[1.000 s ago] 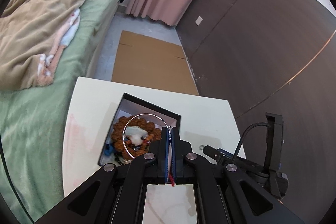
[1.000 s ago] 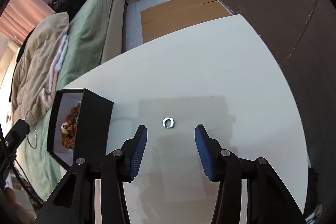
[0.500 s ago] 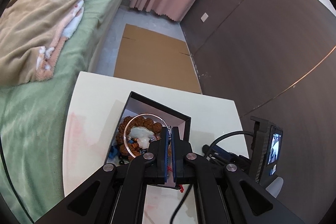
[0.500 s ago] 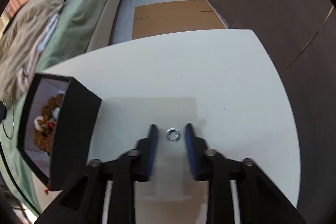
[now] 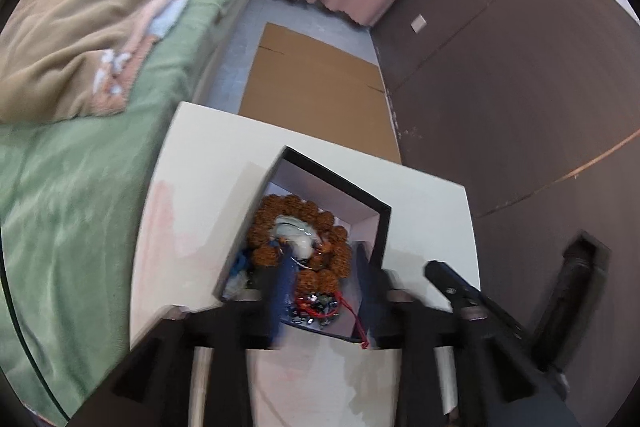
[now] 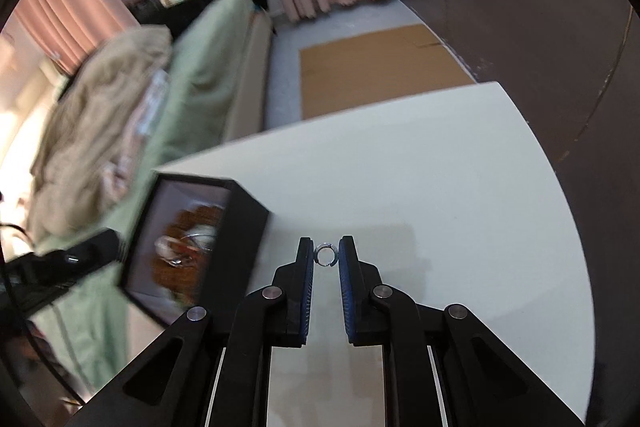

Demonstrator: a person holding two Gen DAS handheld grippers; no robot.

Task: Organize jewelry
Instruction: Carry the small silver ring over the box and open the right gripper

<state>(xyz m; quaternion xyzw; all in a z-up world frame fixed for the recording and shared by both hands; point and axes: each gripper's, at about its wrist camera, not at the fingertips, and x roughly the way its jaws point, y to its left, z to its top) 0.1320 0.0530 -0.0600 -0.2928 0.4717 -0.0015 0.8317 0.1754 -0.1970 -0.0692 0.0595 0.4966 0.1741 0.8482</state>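
While the left gripper [image 5: 320, 291] is opening over the jewelry box [image 5: 376, 227], hoop released, the right gripper [image 6: 326, 255] is now pinching the silver ring [image 6: 325, 254]

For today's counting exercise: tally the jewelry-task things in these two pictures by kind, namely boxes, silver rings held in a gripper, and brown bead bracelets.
Black boxes: 1
Silver rings, pinched in the right gripper: 1
Brown bead bracelets, in the box: 1
Total: 3
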